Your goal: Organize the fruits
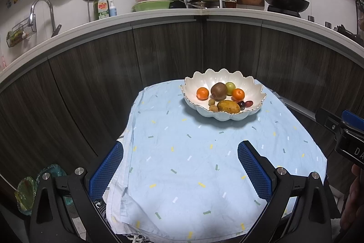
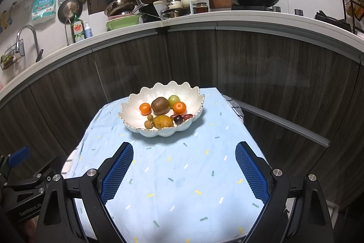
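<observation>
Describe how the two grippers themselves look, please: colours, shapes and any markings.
Both look alike. The left gripper and the right gripper each have two black, angular plastic arms with silver bolts, ending in blue fingers with a fine grid texture. The left gripper's body, seen from the right wrist camera, carries white lettering "GenRobot.AI". No cables or sleeves show.

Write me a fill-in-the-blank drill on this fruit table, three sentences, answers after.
1. All the fruit lies in a white scalloped ____.
2. The kiwi sits between two ____ fruits.
3. Both the left gripper and the right gripper are ____, holding nothing, over the blue cloth.

Missing words: bowl; orange; open
</observation>
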Motion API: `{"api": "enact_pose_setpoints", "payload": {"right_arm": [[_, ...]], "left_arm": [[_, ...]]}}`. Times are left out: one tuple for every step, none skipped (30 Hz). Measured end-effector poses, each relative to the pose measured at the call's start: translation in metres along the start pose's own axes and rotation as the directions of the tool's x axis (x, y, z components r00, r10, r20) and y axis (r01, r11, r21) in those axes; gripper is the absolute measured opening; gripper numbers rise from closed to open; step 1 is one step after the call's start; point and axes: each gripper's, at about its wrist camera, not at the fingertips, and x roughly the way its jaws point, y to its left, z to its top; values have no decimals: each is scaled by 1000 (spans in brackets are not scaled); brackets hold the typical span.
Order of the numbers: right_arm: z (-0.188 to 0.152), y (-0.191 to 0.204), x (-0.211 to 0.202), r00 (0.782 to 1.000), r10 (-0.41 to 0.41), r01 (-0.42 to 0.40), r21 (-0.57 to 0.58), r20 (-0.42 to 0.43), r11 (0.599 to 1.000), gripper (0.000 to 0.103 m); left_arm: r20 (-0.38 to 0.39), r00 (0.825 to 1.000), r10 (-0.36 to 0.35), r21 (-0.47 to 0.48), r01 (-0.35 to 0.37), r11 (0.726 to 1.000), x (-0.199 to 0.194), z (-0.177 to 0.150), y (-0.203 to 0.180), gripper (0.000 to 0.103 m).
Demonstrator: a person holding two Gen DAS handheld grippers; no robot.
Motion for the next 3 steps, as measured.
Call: {"api": "enact_pose_setpoints", "payload": {"right_arm": [[0,0,0,1000,0,0,0,1,1000,92],[0,0,0,1000,-1,1,0,2,1000,92],[-1,1,1,1000,0,0,0,1,1000,92]], "left_arm": [[1,1000,0,0,0,1000,0,0,0,102],[0,1000,0,1,0,1000,1,0,-1,102],[-1,1000,0,2,0,1000,1,0,-1,102]]}}
